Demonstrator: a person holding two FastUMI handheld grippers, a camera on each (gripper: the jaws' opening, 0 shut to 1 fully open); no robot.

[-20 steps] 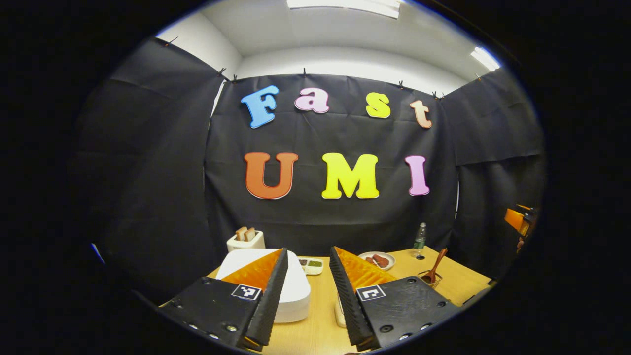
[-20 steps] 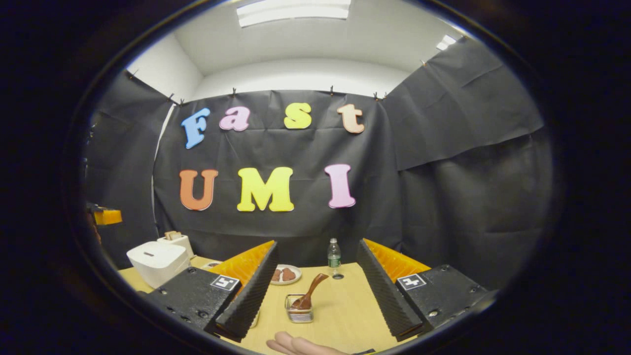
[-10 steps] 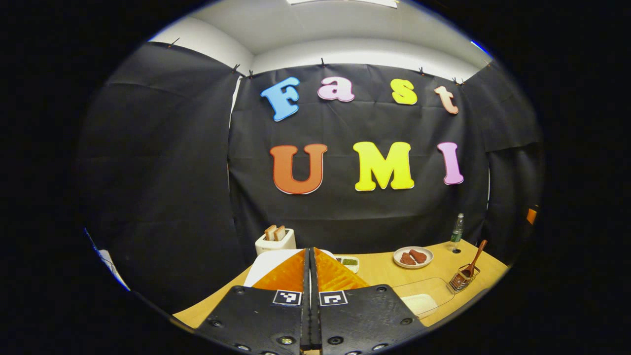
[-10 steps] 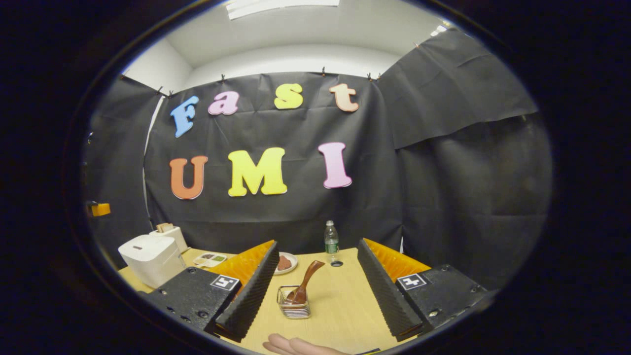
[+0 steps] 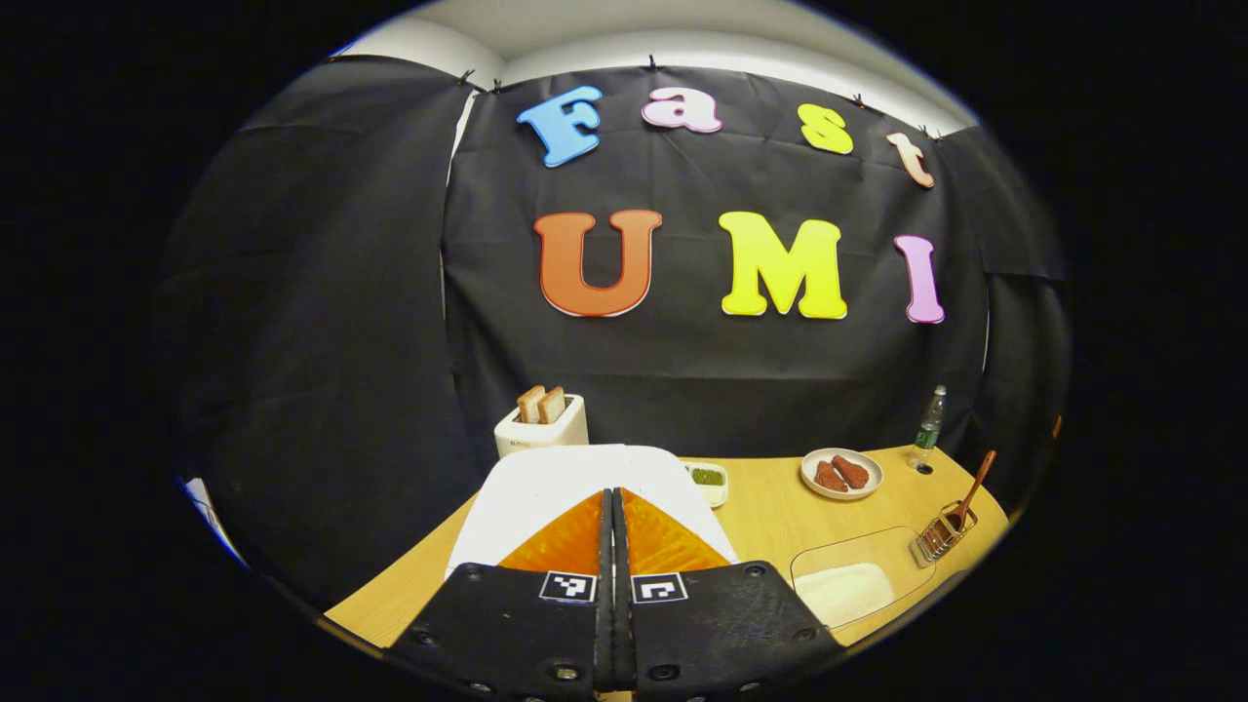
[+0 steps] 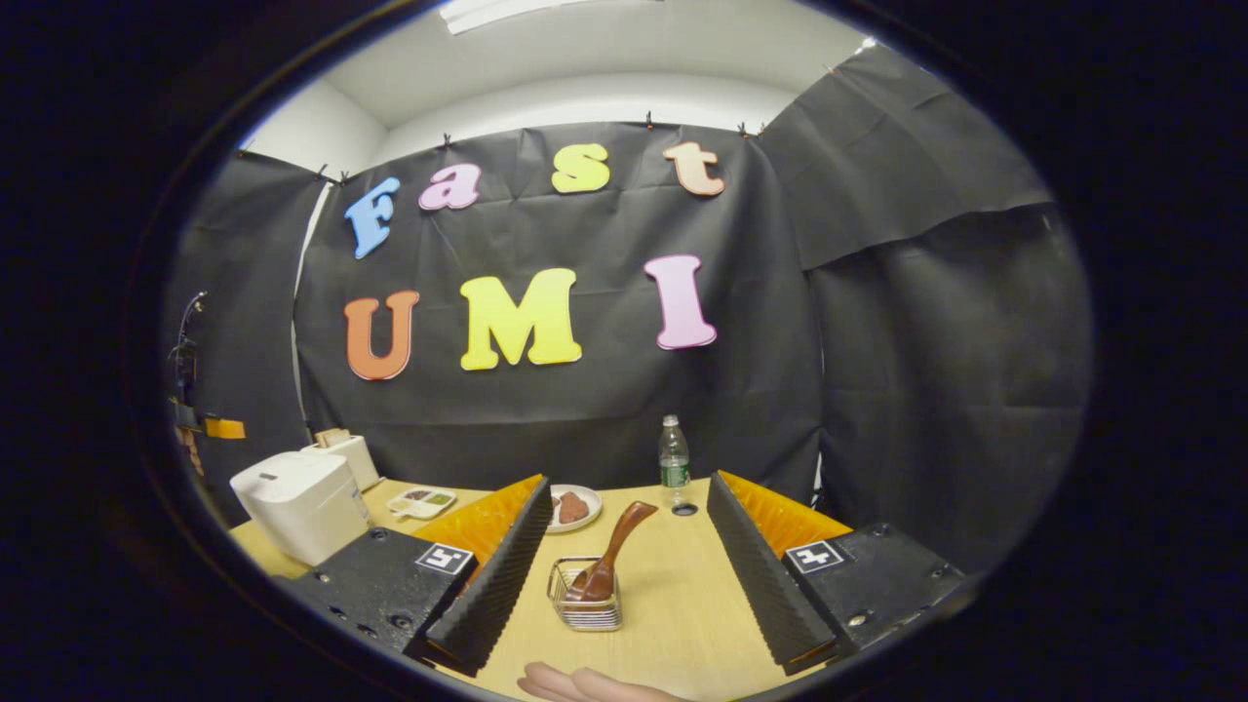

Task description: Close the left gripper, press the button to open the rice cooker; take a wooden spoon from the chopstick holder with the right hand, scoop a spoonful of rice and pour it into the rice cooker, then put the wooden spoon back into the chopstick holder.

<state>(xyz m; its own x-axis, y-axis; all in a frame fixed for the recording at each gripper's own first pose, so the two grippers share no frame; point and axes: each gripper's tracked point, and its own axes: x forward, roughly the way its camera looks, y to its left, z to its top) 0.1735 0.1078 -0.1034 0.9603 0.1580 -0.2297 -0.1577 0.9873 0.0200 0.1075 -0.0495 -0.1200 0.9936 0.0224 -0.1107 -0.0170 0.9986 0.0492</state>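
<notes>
Step 1 in hand: left gripper [image 5: 612,507] w/ fingers pressed together, over closed rice cooker [image 5: 546,483], next needs push on its button; right gripper [image 6: 624,561] spread wide facing wooden spoon [image 6: 609,558] in chopstick holder [image 6: 585,609].

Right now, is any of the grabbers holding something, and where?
Nothing is held. The left gripper is shut on itself above the rice cooker. The right gripper is open, short of the wooden spoon in the chopstick holder.
</notes>
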